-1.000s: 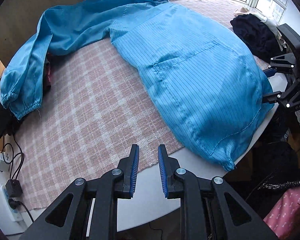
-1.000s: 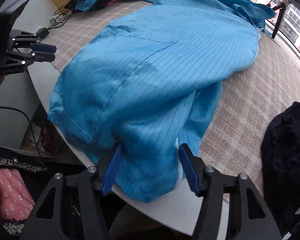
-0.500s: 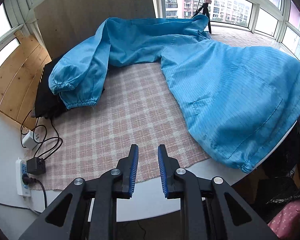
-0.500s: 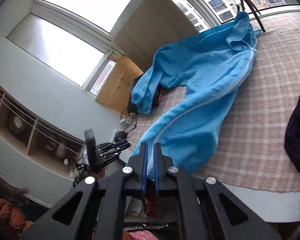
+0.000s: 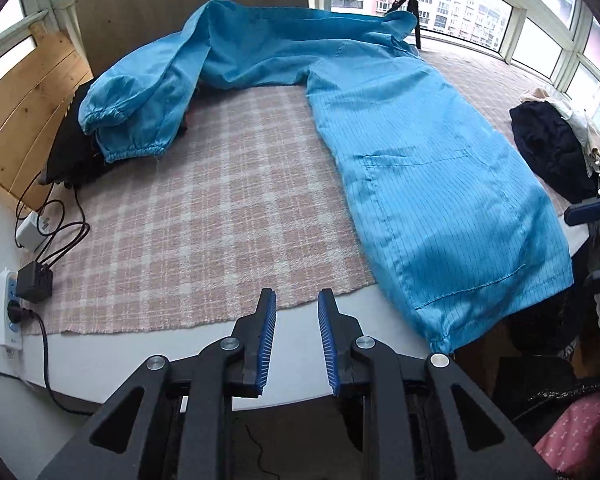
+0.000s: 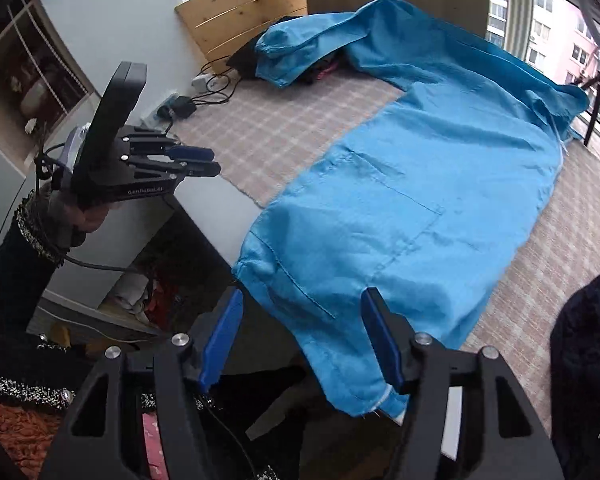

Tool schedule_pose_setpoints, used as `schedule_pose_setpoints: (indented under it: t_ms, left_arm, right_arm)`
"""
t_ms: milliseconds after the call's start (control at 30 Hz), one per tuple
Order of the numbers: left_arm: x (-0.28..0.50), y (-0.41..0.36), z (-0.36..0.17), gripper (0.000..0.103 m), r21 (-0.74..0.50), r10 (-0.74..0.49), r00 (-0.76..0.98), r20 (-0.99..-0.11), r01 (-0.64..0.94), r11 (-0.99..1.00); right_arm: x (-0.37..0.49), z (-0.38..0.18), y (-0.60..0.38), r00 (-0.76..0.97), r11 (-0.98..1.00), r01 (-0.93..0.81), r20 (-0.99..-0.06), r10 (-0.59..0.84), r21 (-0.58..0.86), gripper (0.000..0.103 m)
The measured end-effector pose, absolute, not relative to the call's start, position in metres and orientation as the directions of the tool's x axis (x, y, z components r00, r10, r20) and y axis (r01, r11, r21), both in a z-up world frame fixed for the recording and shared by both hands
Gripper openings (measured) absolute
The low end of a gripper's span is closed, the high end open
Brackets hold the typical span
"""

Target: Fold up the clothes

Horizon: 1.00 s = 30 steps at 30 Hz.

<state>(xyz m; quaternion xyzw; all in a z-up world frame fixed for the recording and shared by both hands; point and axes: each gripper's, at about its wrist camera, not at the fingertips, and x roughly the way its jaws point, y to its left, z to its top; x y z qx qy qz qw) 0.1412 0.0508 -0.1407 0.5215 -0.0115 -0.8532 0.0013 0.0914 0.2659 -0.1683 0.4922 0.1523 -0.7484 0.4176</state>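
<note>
One blue garment (image 5: 420, 152) is spread across the checked blanket (image 5: 204, 216), ahead and to the right of the left gripper (image 5: 296, 340), whose jaws are parted with nothing between them. One cuffed sleeve (image 5: 132, 120) is seen far ahead to its left, draped over a dark object. The right gripper (image 6: 304, 336) is held wide open, its two blue pads on either side of the garment's near hem, which hangs over the table edge (image 6: 216, 208); contact cannot be told. One dark clothing pile (image 5: 548, 144) is seen right of the garment. One power strip (image 5: 8, 312) is seen at far left.
</note>
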Motion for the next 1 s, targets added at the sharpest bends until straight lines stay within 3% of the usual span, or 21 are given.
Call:
schedule_pose_setpoints:
  t_ms: [133,333,400,433,500,633,733,933,1000]
  left_arm:
    - [0.188,-0.002,-0.143,0.022,0.026,-0.096,-0.434,-0.896,0.165,-0.986]
    - [0.253,-0.041,-0.152,0.022,0.026,-0.161,-0.395,-0.905,0.325,-0.945]
    - [0.263,-0.044,-0.154,0.022,0.018,-0.164,-0.391,-0.906,0.350,-0.936]
    - [0.265,-0.044,-0.155,0.022,0.014,-0.162,-0.391,-0.906,0.354,-0.935]
    - [0.258,-0.037,-0.154,0.022,0.004,-0.144,-0.402,-0.904,0.329,-0.944]
    - [0.243,-0.022,-0.153,0.022,-0.018,-0.106,-0.423,-0.900,0.278,-0.961]
    - [0.219,0.009,-0.154,0.023,-0.086,-0.001,-0.449,-0.894,0.173,-0.981]
    - [0.154,0.105,-0.170,0.027,-0.206,0.225,-0.405,-0.886,-0.091,-0.974]
    - [0.132,0.140,-0.176,0.036,-0.266,0.314,-0.369,-0.875,-0.176,-0.948]
  right_arm:
    - [0.114,-0.220,0.187,-0.169,-0.441,0.898,-0.920,-0.354,0.004,0.061]
    - [0.105,-0.259,0.163,-0.128,-0.399,0.917,-0.946,-0.297,0.001,0.058]
    - [0.096,-0.260,0.165,-0.118,-0.410,0.912,-0.945,-0.306,0.019,0.040]
    - [0.090,-0.258,0.168,-0.107,-0.418,0.908,-0.944,-0.313,0.036,0.022]
    - [0.076,-0.253,0.176,-0.071,-0.450,0.888,-0.938,-0.339,0.096,0.016]
    - [0.044,-0.217,0.218,-0.053,-0.558,0.798,-0.895,-0.442,0.228,0.010]
    - [0.021,-0.163,0.281,-0.114,-0.648,0.695,-0.842,-0.527,0.311,0.010]
    - [0.004,-0.042,0.397,-0.395,-0.795,0.559,-0.767,-0.506,0.236,0.010]
    - [0.002,-0.020,0.420,-0.449,-0.822,0.533,-0.758,-0.473,0.198,0.010]
